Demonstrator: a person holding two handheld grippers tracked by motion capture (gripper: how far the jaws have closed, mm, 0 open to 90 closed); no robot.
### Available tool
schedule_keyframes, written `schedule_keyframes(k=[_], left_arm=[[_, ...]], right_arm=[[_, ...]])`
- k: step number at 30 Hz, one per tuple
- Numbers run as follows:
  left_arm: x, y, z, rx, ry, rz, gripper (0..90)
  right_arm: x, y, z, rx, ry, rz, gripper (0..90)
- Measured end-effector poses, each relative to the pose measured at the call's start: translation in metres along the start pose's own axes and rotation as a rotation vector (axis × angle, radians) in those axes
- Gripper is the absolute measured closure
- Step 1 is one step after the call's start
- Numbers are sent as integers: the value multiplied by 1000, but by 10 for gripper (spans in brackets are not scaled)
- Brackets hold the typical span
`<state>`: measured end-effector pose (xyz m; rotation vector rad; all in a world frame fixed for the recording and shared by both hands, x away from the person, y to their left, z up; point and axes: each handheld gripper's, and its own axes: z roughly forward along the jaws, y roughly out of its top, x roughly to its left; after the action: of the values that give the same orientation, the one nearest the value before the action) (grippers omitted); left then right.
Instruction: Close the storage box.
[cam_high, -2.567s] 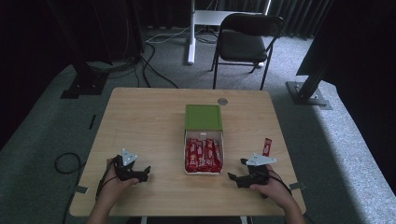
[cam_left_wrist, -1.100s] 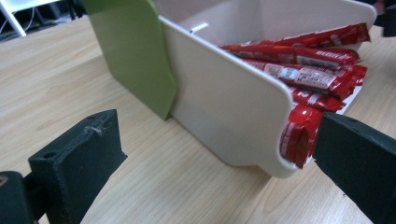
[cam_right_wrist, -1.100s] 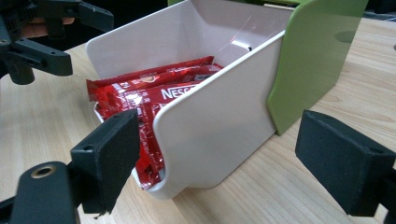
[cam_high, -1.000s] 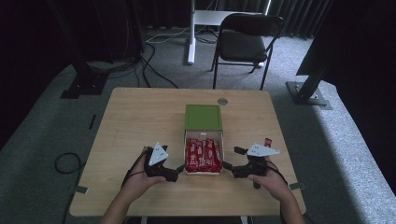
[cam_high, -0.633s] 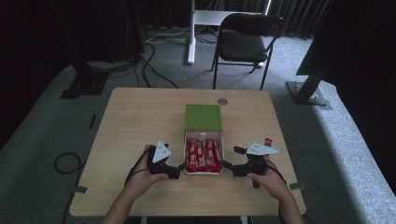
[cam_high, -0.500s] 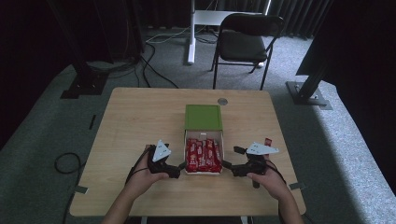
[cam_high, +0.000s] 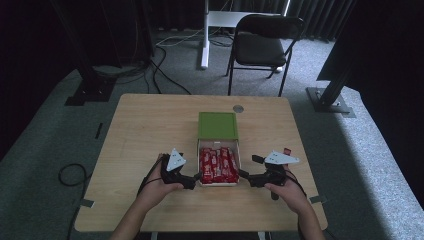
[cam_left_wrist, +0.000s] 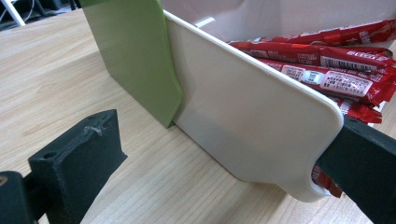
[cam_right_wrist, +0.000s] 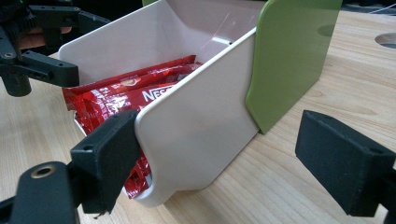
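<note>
A white box (cam_high: 240, 161) lies at the table's middle front, with several red snack bars (cam_high: 218, 165) in its near half. A green lid (cam_high: 217, 125) covers its far half. My left gripper (cam_high: 196, 176) is open at the box's near left corner. In the left gripper view the left gripper (cam_left_wrist: 219, 163) straddles the white left wall (cam_left_wrist: 243, 107), one jaw outside and one at the bars (cam_left_wrist: 327, 70). My right gripper (cam_high: 244, 175) is open at the near right corner. In the right gripper view the right gripper (cam_right_wrist: 224, 158) straddles the right wall (cam_right_wrist: 201, 126), its left jaw against the bars (cam_right_wrist: 116, 102).
One loose red bar (cam_high: 286, 151) lies on the table right of the box, behind my right hand. A round grommet (cam_high: 238, 108) is set in the tabletop behind the lid. A folding chair (cam_high: 265, 45) stands beyond the table's far edge.
Both grippers came in from the table's front corners to the box's near corners. Over the last half second they have hardly moved. The box and the loose bar stay put.
</note>
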<state>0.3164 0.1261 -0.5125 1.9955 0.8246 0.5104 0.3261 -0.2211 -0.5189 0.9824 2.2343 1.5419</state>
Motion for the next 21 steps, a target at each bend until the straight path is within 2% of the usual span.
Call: schedule_keyframes(k=[21], left_arm=[[6, 3, 4, 12, 10, -13, 21]], right_arm=[[-3, 3, 5, 5, -13, 13, 129]])
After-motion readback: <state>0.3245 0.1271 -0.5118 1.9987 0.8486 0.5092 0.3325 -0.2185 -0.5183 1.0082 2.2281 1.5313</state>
